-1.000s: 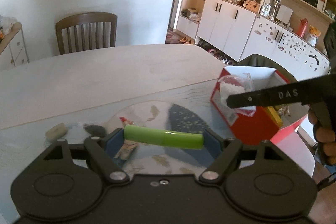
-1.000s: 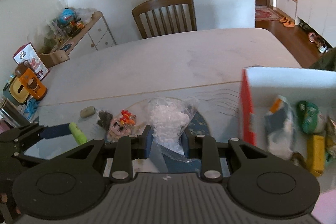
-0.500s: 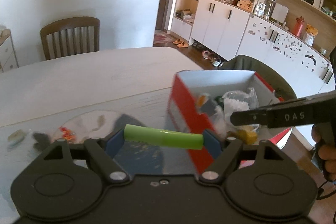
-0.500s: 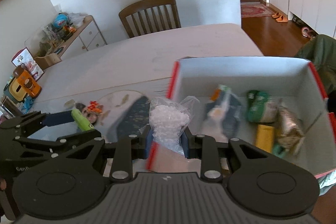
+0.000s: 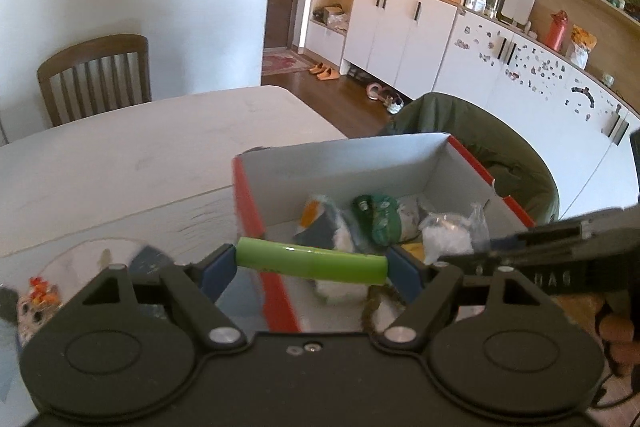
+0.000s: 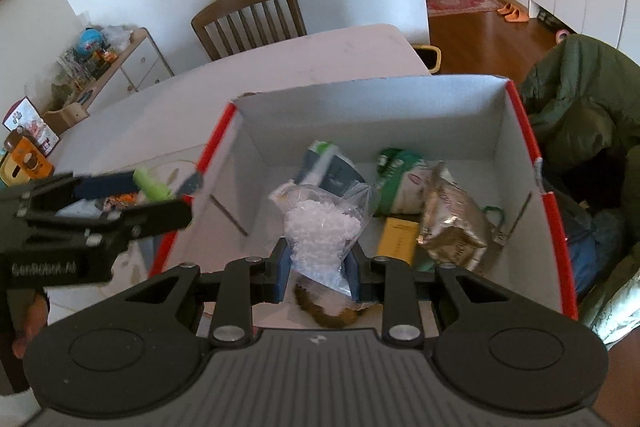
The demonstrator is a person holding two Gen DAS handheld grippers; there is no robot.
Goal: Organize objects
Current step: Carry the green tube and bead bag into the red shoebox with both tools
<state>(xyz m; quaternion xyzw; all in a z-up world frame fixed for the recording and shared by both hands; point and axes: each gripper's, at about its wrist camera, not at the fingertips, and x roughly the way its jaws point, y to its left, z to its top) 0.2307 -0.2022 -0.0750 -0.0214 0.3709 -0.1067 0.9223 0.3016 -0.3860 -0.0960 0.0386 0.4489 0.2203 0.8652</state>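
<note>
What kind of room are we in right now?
Most likely a home dining or living area: a wooden dining chair stands at a large pale table, white cabinets with cluttered shelves line the wall, and slippers lie near the door.

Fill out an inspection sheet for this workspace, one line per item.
Surface: pale table, mostly bare at the far end.
Job's things: red-and-white box open, holding packets; green tube; bag of white pellets.
Clutter: small toys at the table's left edge.
Grippers: left gripper shut on the green tube over the box's rim; right gripper shut on the bag above the box.
Cables: thin black cable under the right hand.
Surroundings: wooden chair, white cabinets, green jacket.
</note>
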